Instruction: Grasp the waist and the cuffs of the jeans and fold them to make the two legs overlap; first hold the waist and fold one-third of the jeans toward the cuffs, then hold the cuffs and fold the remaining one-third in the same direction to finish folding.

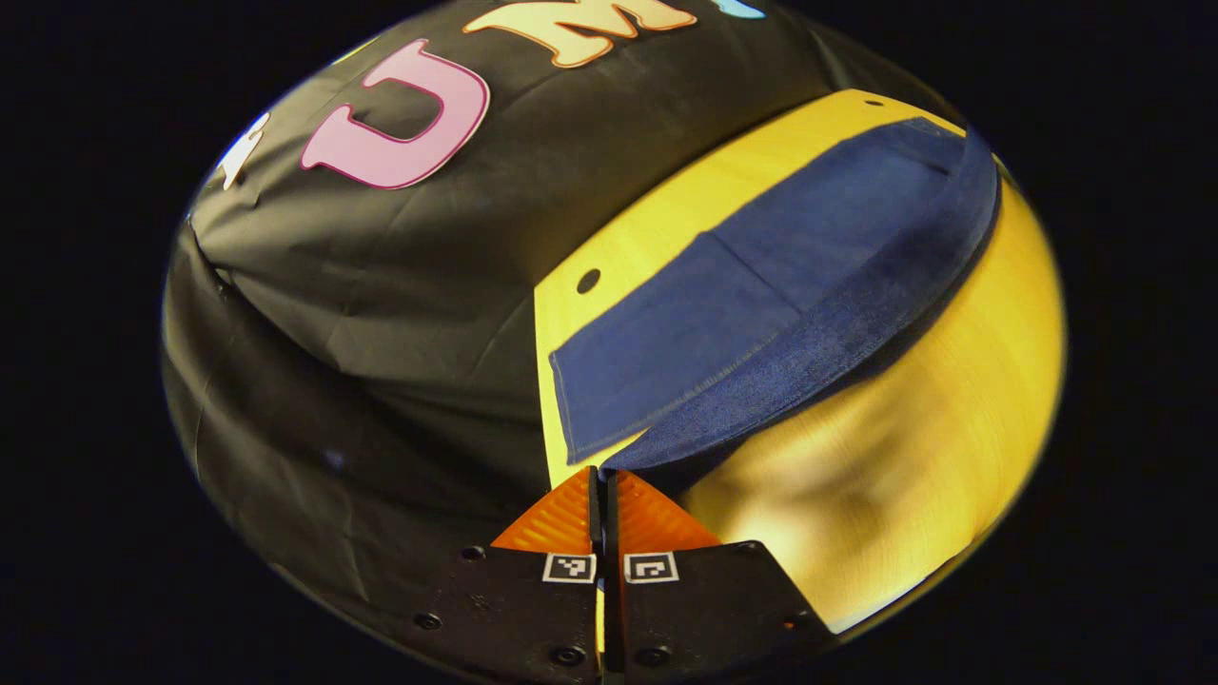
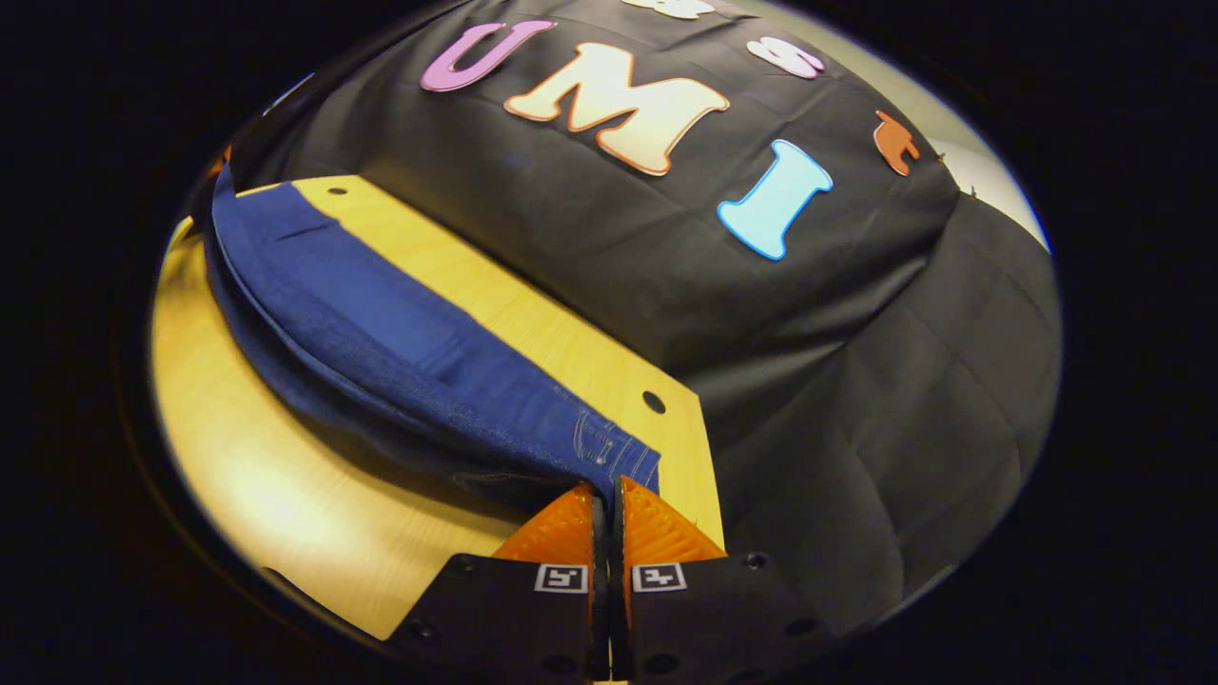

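Jeans (image 1: 761, 285) are seen stretched lengthwise along the far edge of the wooden desk (image 1: 885, 495), one leg lifted over the other. In the left gripper view, the left gripper (image 1: 602, 485) is pinched on the cuff end, tilted and raised above the desk. In the right gripper view, the right gripper (image 2: 603, 499) is pressed together on the waist end (image 2: 609, 447), at the desk's near corner.

Jaws pinched on jeans (image 2: 400, 352) waist

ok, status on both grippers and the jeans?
Left gripper shut on jeans cuff end. Right gripper shut on waist end. Near leg lifted, mid-fold. Nothing in the way.
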